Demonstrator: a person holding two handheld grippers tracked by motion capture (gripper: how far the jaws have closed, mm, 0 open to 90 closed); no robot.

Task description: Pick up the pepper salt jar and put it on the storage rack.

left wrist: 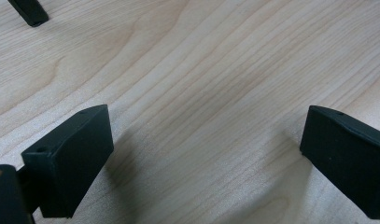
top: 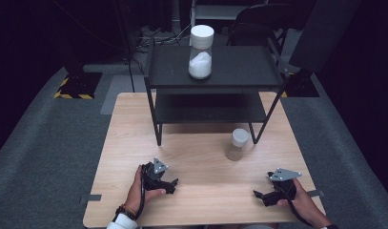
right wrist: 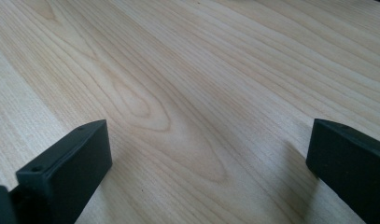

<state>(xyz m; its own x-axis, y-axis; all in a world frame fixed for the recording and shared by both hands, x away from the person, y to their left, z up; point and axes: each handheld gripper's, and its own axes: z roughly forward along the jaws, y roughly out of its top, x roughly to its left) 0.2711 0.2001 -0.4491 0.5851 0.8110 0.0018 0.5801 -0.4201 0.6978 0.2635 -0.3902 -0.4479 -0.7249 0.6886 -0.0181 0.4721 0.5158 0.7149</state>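
Note:
Both grippers rest low on the light wooden table (top: 206, 191) near its front edge, each held by a hand. My left gripper (top: 170, 185) points right and my right gripper (top: 259, 195) points left, toward each other. In the left gripper view the left gripper (left wrist: 204, 154) is open, its jaws standing wide apart over bare wood. The right gripper (right wrist: 206, 163) is open too, with nothing between its fingers. A small jar (top: 237, 144) with a white lid and tan contents stands upright on the table, beyond and between the grippers.
A black two-tier shelf (top: 239, 67) stands on the back half of the table. A tall jar (top: 201, 52) with a white lid and white contents sits on its top. A black tip (left wrist: 31, 11) shows in the left gripper view; I cannot tell what it is.

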